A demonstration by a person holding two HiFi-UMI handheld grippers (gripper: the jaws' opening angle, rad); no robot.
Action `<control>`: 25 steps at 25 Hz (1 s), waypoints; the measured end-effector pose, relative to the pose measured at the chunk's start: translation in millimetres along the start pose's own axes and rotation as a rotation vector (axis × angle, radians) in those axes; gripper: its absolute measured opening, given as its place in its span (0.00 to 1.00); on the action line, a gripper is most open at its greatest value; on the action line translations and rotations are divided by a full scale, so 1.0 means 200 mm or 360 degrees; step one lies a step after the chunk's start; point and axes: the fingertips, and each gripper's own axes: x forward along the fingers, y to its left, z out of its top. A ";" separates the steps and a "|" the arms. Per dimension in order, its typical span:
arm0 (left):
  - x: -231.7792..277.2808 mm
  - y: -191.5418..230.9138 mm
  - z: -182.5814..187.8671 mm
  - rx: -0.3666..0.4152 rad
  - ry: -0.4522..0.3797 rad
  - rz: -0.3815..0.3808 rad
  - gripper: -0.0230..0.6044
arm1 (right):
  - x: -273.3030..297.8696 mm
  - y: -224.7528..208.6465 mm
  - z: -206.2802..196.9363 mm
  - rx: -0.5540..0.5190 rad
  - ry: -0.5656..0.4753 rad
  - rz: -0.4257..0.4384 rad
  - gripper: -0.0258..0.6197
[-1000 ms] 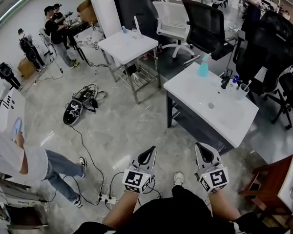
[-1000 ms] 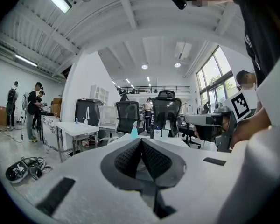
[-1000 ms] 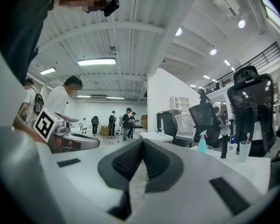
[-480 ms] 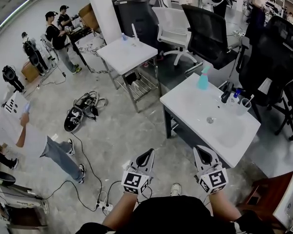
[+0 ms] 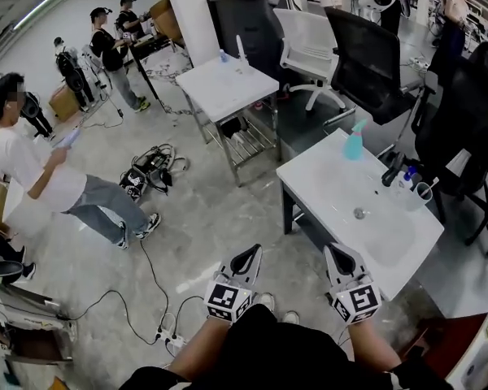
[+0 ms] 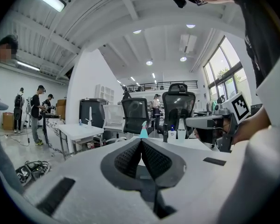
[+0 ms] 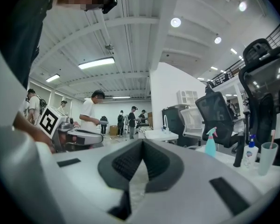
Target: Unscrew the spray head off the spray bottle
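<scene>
Since the earlier frame the white tabletop (image 5: 333,189) has drawn nearer as I walk towards it.

In the head view, the teal plastic spray bottle (image 5: 355,143) stands upright by the tabletop's far corner, its spray head on top. It is well apart from both grippers. My left gripper (image 5: 246,258) and right gripper (image 5: 342,258) are closed and empty, short of the near edge, and I judge the right one nearer.

In the left gripper view, the bottle shows straight ahead, just over the meeting jaws.

In the right gripper view, it lies ahead, to the right of the closed jaws.
</scene>
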 end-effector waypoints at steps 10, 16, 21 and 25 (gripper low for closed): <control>0.25 0.20 -0.06 -0.0050 0.0038 0.0008 0.06 | 0.29 -0.16 -0.06 0.0010 0.0052 0.0003 0.05; 0.49 0.40 -0.07 -0.0028 0.0065 -0.0042 0.06 | 0.55 -0.28 -0.09 0.0036 0.0062 -0.0039 0.05; 0.69 0.62 -0.05 -0.0045 0.0098 -0.0096 0.06 | 0.79 -0.37 -0.06 0.0050 0.0077 -0.0103 0.05; 0.89 0.74 -0.03 -0.0044 0.0114 -0.0176 0.06 | 0.94 -0.49 -0.06 0.0046 0.0092 -0.0184 0.05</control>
